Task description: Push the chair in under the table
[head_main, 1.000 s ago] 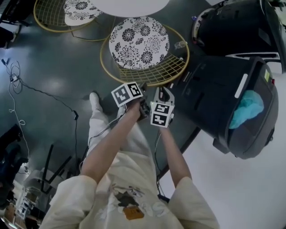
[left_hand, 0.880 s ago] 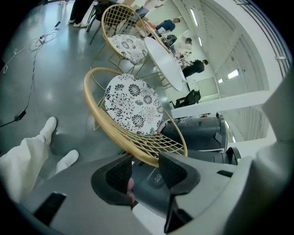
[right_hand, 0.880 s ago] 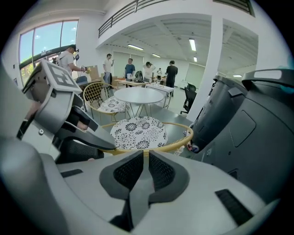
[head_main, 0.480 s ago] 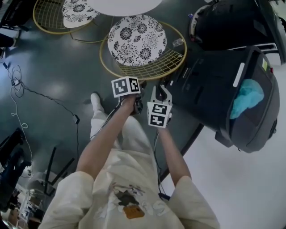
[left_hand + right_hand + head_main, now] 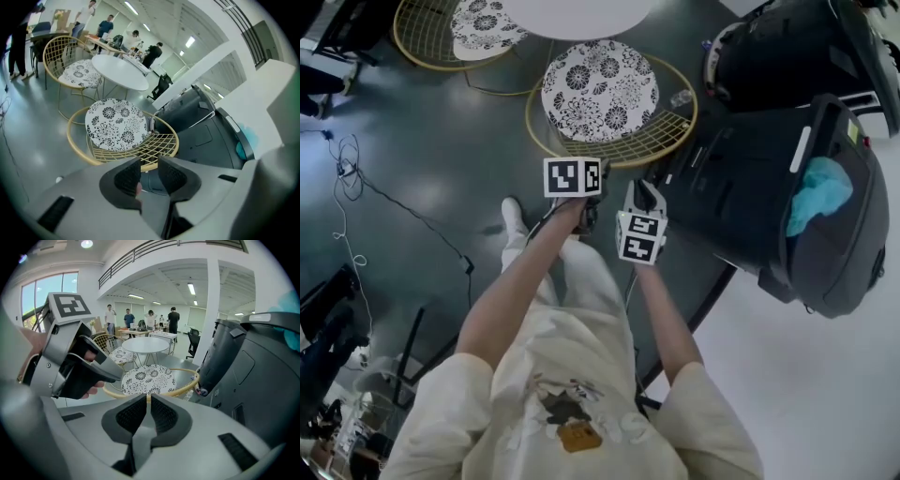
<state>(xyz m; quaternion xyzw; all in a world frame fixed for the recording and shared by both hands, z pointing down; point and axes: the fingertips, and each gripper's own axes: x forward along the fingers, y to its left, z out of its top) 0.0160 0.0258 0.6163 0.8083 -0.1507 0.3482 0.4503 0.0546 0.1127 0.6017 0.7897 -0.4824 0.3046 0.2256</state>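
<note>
**Change since a second ago.** Both my claws have come up and back off the chair's gold rim (image 5: 623, 155). The left one has rolled, so its marker cube (image 5: 572, 176) now shows two faces.

**Item 1, left claw** (image 5: 149, 169). The jaws are closing with a clear gap between the pads. Nothing is between them; the rim only shows beyond the gap. Not in contact with the chair.

**Item 2, right claw** (image 5: 149, 411). The jaws are almost together, with a thin slit between the pads. It holds nothing and hangs just beside the left claw, short of the rim.

**Item 3, chair** (image 5: 600, 94). A round wire shell with a patterned cushion and the mesh back turned towards me. The seat stands almost wholly out from under the white table (image 5: 572, 11), whose edge lies just past the cushion. The push looks barely begun.

**Item 4, hazards.** The dark bin (image 5: 769, 187) stands close on the right of the rim. A second chair (image 5: 441, 33) is at the table's far left.

**Handling note.** I judge the push goes best with both claws set against the back rim, one either side of its middle. Drive straight at the table, low and even, so the chair neither pivots into the bin nor tips.
</note>
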